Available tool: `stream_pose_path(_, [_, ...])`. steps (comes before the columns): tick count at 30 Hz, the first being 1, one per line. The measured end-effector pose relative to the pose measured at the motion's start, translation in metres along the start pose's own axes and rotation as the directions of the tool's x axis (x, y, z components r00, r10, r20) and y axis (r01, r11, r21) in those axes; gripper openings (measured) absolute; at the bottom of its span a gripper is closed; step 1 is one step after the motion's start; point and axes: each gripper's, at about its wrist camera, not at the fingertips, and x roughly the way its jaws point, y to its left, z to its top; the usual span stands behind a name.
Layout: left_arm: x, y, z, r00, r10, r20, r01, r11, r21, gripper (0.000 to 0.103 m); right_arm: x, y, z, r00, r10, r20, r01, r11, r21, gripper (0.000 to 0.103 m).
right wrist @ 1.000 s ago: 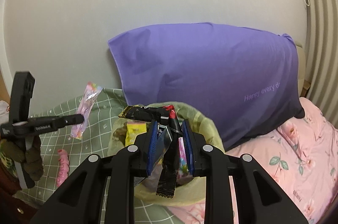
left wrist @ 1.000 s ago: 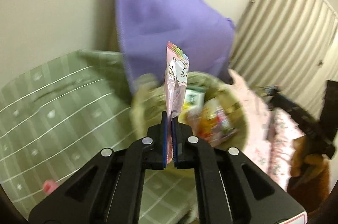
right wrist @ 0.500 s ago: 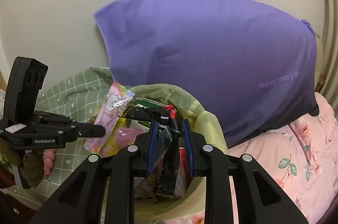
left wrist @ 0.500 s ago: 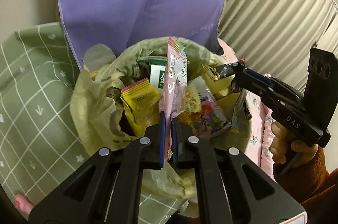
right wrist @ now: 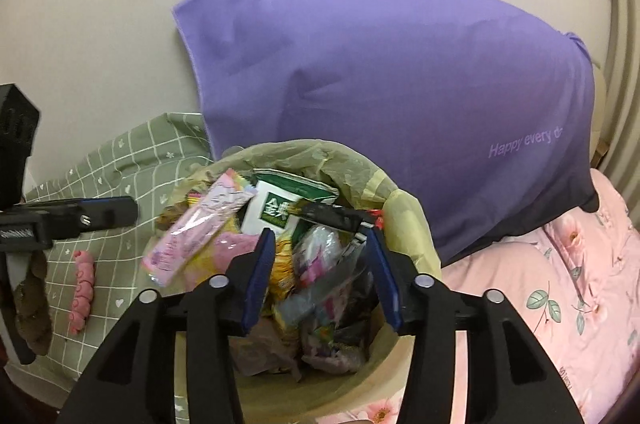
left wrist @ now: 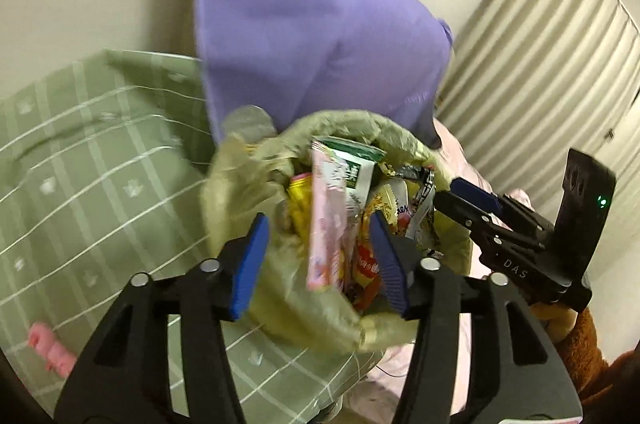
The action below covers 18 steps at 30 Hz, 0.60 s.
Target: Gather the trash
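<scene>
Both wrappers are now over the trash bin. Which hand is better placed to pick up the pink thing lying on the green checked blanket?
Probably the left. The pink thing lies on the green blanket, on the left gripper side of the bin. The right gripper hangs over the bin, farther away. Both jaws are opening, pads touching no wrapper.

The right tool (right wrist: 320,264), jaws opening, hangs over the lined trash bin (right wrist: 408,207); a dark wrapper (right wrist: 336,218) touches its right pad. A pink wrapper (right wrist: 196,228) lies on the heap.
</scene>
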Motion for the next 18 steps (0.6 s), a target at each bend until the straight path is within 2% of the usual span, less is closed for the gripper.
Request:
stream_pose_path(4, [-0.052, 0.002, -0.029, 0.99, 0.116, 0.075, -0.116, 0.993, 0.0, 0.072, -0.025, 0.017, -0.011, 1.0, 0.019, 0.024, -0.019, 1.0, 0.008, 0.046])
stream_pose_path(6, [-0.077, 0.005, -0.05, 0.978, 0.175, 0.109, -0.173, 0.985, -0.026, 0.083, -0.041, 0.032, -0.02, 0.998, 0.062, 0.032, -0.062, 0.998, 0.003, 0.046])
stream_pose_path(8, [-0.107, 0.005, -0.073, 0.954, 0.263, 0.143, -0.258, 0.965, -0.055, 0.084, -0.056, 0.05, -0.027, 0.994, 0.102, 0.038, -0.101, 0.995, -0.015, 0.046])
stream_pose_path(9, [-0.12, 0.004, -0.083, 0.94, 0.304, 0.156, -0.298, 0.952, -0.061, 0.085, -0.066, 0.062, -0.033, 0.99, 0.133, 0.045, -0.131, 0.991, -0.029, 0.046])
stream_pose_path(13, [-0.175, -0.003, -0.127, 0.851, 0.481, 0.209, -0.474, 0.876, -0.084, 0.085, -0.096, 0.108, -0.051, 0.973, 0.226, 0.049, -0.221, 0.971, -0.094, 0.046])
stream_pose_path(15, [-0.199, -0.006, -0.147, 0.805, 0.551, 0.221, -0.539, 0.834, -0.118, 0.085, -0.108, 0.132, -0.06, 0.966, 0.255, 0.04, -0.248, 0.96, -0.127, 0.046])
stream_pose_path(16, [-0.207, -0.006, -0.152, 0.79, 0.572, 0.223, -0.557, 0.82, -0.129, 0.085, -0.113, 0.14, -0.064, 0.962, 0.269, 0.042, -0.261, 0.956, -0.135, 0.046])
stream_pose_path(18, [-0.224, -0.006, -0.167, 0.748, 0.624, 0.227, -0.606, 0.781, -0.149, 0.085, -0.122, 0.157, -0.072, 0.954, 0.297, 0.048, -0.288, 0.947, -0.144, 0.05])
